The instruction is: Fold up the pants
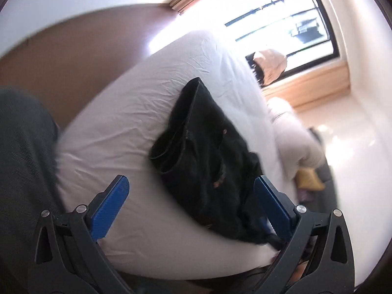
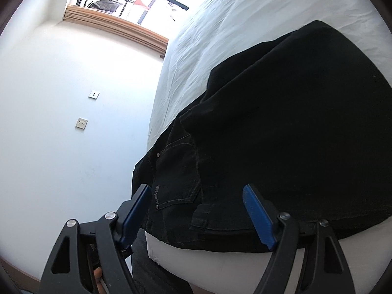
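Black jeans (image 1: 205, 152) lie folded over on a white bed sheet (image 1: 122, 122), near the bed's edge. My left gripper (image 1: 191, 191) is open above the sheet, its jaws wide apart with the near end of the jeans between them, holding nothing. In the right wrist view the jeans (image 2: 281, 127) fill the frame, waistband and a pocket at the bed's edge. My right gripper (image 2: 196, 193) is open, its jaws on either side of the waistband and not closed on it.
The white mattress (image 2: 220, 24) runs back toward a window (image 1: 281, 12). A white wall with two sockets (image 2: 81, 123) is left of the bed. A brown wall (image 1: 61, 68), a white duvet (image 1: 289, 127), a tan garment (image 1: 269, 66) and a yellow item (image 1: 308, 178) lie beyond.
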